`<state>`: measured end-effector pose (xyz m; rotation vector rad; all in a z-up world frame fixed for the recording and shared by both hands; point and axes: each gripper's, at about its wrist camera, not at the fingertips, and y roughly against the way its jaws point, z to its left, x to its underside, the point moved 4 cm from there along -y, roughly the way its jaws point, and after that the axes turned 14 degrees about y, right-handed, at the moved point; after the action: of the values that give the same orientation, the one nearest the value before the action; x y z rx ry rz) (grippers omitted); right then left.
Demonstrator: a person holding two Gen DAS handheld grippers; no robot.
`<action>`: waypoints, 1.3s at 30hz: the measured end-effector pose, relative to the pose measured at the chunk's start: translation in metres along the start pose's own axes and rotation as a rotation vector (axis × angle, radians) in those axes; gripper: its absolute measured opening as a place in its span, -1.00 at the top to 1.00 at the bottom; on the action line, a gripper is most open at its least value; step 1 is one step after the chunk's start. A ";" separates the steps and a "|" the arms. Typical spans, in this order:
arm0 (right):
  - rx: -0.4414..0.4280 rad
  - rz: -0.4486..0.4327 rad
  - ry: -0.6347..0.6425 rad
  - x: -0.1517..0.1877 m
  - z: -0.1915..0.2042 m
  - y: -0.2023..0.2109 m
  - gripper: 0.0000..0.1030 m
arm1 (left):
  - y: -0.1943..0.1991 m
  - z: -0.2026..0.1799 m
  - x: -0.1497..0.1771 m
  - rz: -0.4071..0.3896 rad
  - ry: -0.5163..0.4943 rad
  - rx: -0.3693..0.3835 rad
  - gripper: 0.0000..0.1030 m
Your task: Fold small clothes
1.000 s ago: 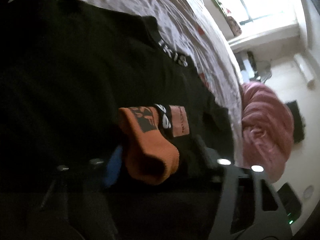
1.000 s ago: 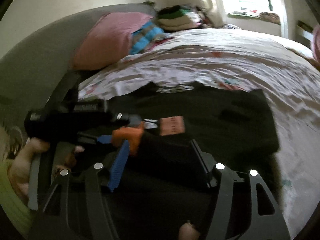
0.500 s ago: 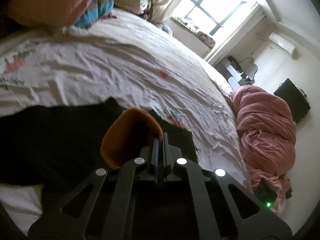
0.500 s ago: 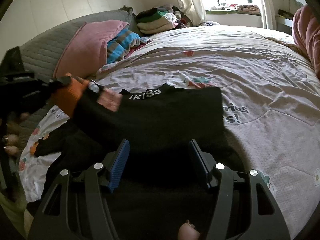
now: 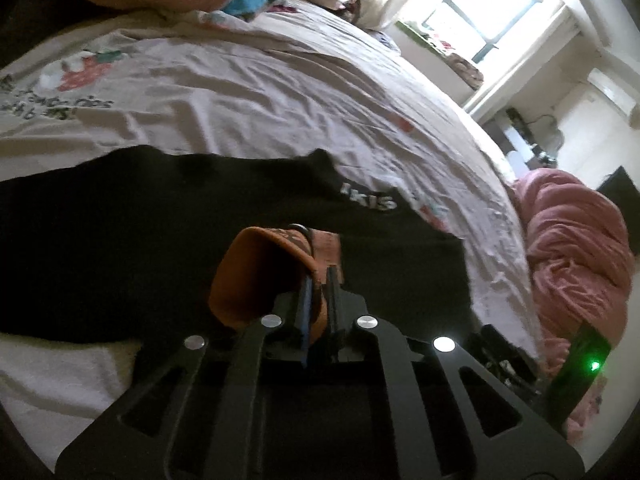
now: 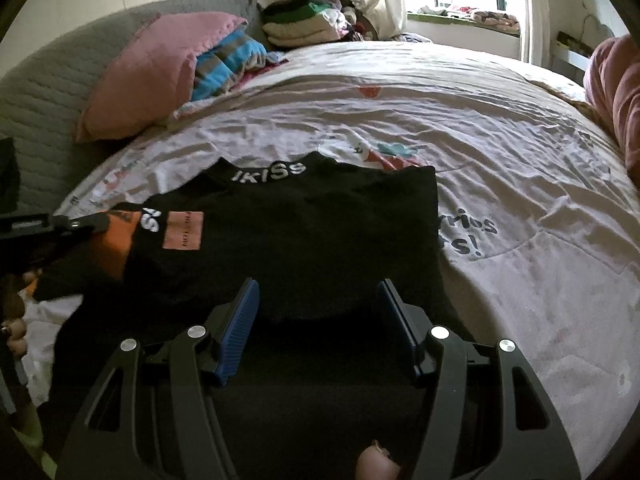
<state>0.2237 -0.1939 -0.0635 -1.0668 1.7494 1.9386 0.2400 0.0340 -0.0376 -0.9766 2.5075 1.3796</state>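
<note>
A small black top [image 6: 304, 236] with white lettering on its collar lies on the bed, also seen in the left wrist view [image 5: 120, 232]. Its sleeve ends in an orange cuff [image 5: 256, 276] with a pink patch [image 6: 183, 230]. My left gripper [image 5: 318, 280] is shut on that orange cuff and holds it over the top's left side; the left gripper shows at the left edge of the right wrist view [image 6: 76, 226]. My right gripper [image 6: 318, 304] is open and empty, low over the top's near hem.
The bed sheet [image 6: 500, 168] is pale with printed pictures and words. A pink pillow [image 6: 152, 72], a striped blanket [image 6: 228, 60] and folded clothes [image 6: 300, 24] lie at the head. A pink duvet heap [image 5: 572, 248] sits off the bed's right side.
My left gripper closed on the orange cuff and carried it left, across the top. My right gripper drew back from the sleeve toward the near hem and stayed open.
</note>
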 end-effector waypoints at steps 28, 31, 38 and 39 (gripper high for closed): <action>0.007 0.052 0.040 0.006 0.018 -0.015 -0.43 | -0.005 0.029 0.027 -0.004 -0.057 -0.126 0.37; -0.007 0.021 0.035 -0.001 0.025 -0.007 -0.60 | 0.010 0.031 0.024 -0.044 -0.062 -0.146 0.05; -0.039 -0.036 0.060 -0.017 0.055 0.010 -0.78 | 0.041 0.052 0.015 -0.129 -0.048 -0.207 -0.49; -0.044 -0.043 0.067 -0.019 0.061 0.012 -0.78 | 0.046 0.059 0.014 -0.140 -0.035 -0.214 -0.57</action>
<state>0.2097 -0.1342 -0.0433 -1.1874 1.7115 1.9449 0.1901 0.0910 -0.0439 -1.1308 2.2530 1.6296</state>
